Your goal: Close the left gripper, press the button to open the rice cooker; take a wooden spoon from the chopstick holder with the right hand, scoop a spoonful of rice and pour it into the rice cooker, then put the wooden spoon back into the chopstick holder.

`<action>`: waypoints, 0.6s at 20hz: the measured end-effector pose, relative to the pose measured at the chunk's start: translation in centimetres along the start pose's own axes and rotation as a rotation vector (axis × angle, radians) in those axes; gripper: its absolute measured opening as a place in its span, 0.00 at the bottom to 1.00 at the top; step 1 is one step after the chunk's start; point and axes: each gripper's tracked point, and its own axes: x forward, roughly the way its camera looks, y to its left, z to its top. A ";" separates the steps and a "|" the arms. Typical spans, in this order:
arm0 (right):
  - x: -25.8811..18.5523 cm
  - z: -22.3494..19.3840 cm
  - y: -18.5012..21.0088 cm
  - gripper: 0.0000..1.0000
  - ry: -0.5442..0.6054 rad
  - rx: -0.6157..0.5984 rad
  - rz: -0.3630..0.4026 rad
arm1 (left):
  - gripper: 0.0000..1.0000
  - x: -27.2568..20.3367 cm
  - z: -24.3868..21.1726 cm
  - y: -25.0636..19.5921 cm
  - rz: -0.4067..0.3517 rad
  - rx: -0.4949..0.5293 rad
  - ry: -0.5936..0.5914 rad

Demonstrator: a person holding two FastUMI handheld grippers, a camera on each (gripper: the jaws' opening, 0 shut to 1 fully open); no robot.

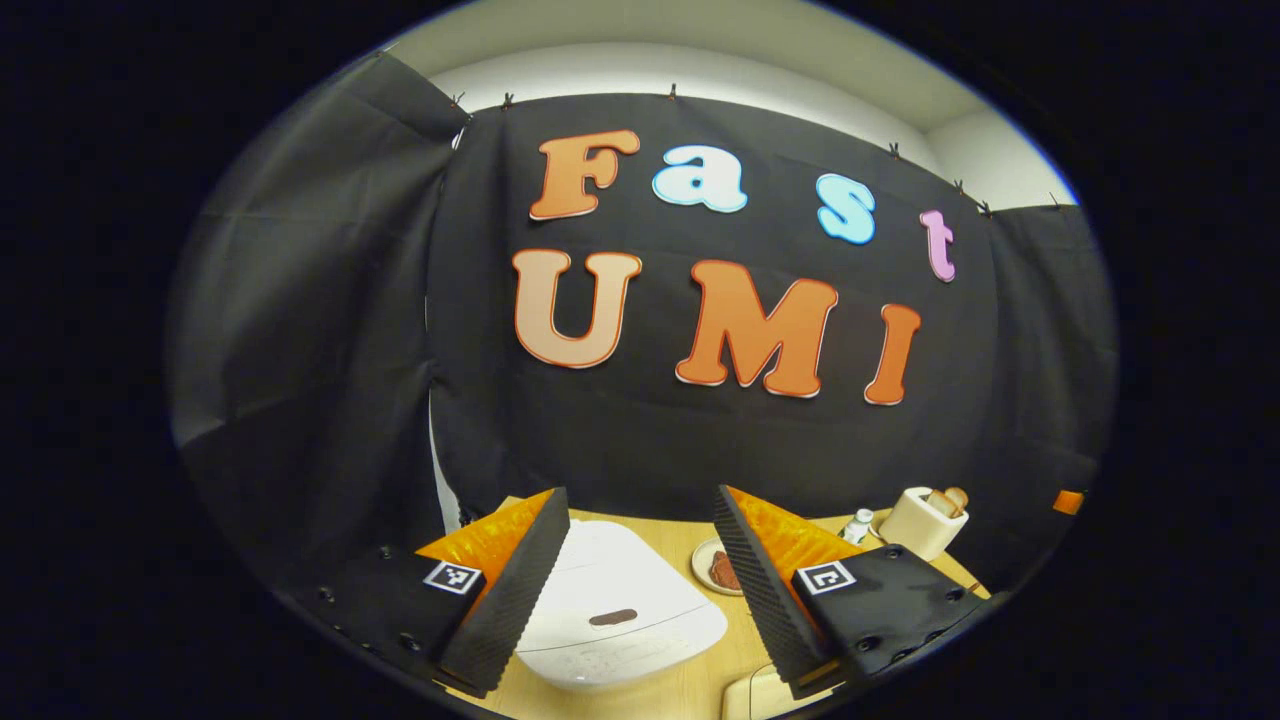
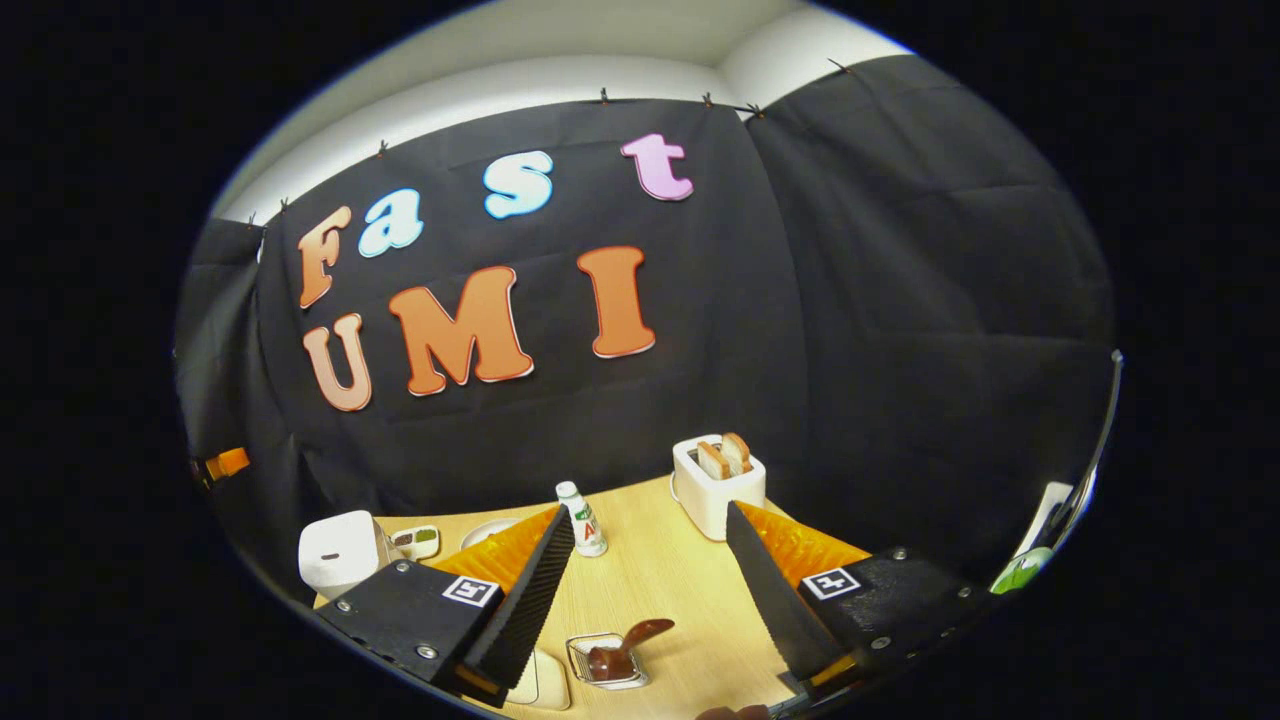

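Dim booth, sharp focus, bowed edges

Booth: black cloth walls point(image 1: 300, 330), clipped along the top; pale ceiling point(image 2: 560, 50); light wooden table point(image 2: 660, 570).

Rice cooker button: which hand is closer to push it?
Left. The rice cooker sits right between the left gripper's open fingers; from the right gripper it's far off.

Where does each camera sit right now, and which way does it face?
Left gripper view: on the left hand-held gripper, open fingers framing the closed rice cooker.
Right gripper view: on the right hand-held gripper, open, looking across the table at a toaster.
Both share: rice cooker, toaster, small bottle.
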 end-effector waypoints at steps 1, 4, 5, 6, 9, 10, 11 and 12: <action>-0.2 1.4 0.6 0.95 -0.025 -0.023 0.016 | 0.99 -0.5 1.0 0.4 0.010 -0.002 -0.009; -1.1 4.9 2.5 0.95 -0.109 -0.100 0.053 | 0.99 -1.9 2.9 1.1 0.027 -0.046 -0.020; -1.4 5.4 3.0 0.95 -0.122 -0.113 0.059 | 1.00 -2.2 3.5 1.4 0.026 -0.062 -0.027; -1.7 5.6 3.6 0.95 -0.130 -0.118 0.069 | 0.99 -2.3 3.9 1.7 0.025 -0.072 -0.031; -1.7 5.2 5.2 0.95 -0.149 -0.122 0.097 | 1.00 -2.6 3.5 1.9 0.009 -0.065 -0.006; -1.7 4.9 5.6 1.00 -0.153 -0.125 0.100 | 1.00 -2.7 3.3 1.7 -0.002 -0.055 0.002; -1.8 4.7 5.9 0.95 -0.157 -0.125 0.101 | 1.00 -2.5 3.0 1.4 -0.010 -0.041 0.010; -2.0 4.6 6.1 0.95 -0.161 -0.122 0.103 | 1.00 -2.3 3.0 1.0 -0.021 -0.029 0.012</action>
